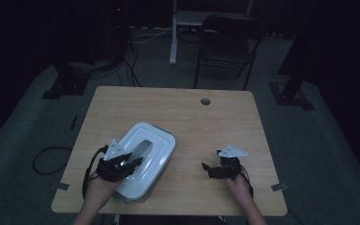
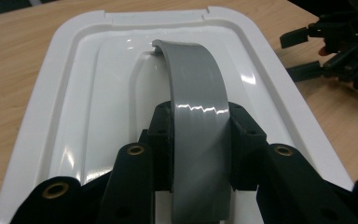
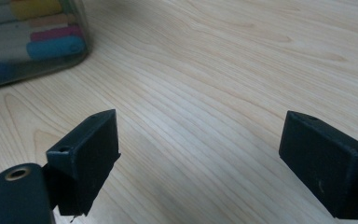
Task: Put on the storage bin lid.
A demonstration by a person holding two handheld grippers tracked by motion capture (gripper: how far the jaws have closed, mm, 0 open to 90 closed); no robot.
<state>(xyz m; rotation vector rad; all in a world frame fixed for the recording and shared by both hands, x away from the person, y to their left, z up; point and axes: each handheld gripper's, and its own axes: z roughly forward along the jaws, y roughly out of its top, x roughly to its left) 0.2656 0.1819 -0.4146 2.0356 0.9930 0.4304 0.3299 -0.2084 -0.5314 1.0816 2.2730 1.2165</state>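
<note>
Left tongs (image 2: 199,154) clamp the grey handle (image 2: 196,107) of the white box (image 1: 143,159) at the bench's (image 1: 225,117) seven o'clock; right tongs (image 1: 212,168) gape empty at four. Lifting one-handed could tilt the box or pop its lid.

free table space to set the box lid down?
Bare wood runs from the white lid to the table's far edge and cable hole, plus between lid and right gripper. Crowded: near-left, where the left gripper clamps the grey handle.
</note>
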